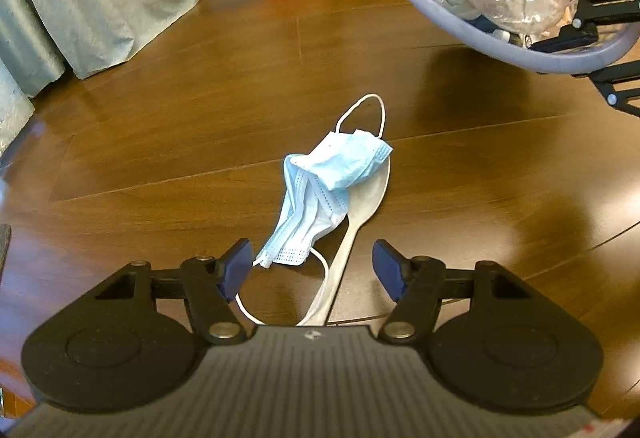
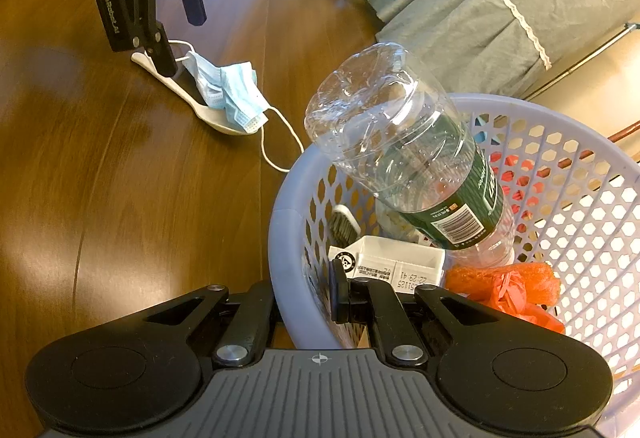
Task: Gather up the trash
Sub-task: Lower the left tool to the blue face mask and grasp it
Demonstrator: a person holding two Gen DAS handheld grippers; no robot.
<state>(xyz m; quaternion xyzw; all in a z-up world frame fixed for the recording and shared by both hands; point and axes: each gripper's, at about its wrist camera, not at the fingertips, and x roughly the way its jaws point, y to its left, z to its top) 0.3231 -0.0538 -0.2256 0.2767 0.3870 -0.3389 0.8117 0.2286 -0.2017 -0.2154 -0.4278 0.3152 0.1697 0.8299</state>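
Inside, the basket (image 2: 280, 222) holds a bottle (image 2: 404, 158), carton (image 2: 392, 262) and orange wrapper (image 2: 508, 286).

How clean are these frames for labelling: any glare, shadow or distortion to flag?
Left wrist: the basket throws a dark shadow on the floor; glare at the left edge; fisheye bends the planks. Right wrist: soft glare on the floor; the clear bottle glints; corners vignette black.

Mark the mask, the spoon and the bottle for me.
mask (image 1: 340, 166), left wrist view, on the blue pleated fabric.
spoon (image 1: 370, 194), left wrist view, on the bare part of the bowl.
bottle (image 2: 384, 142), right wrist view, on the clear body above the label.
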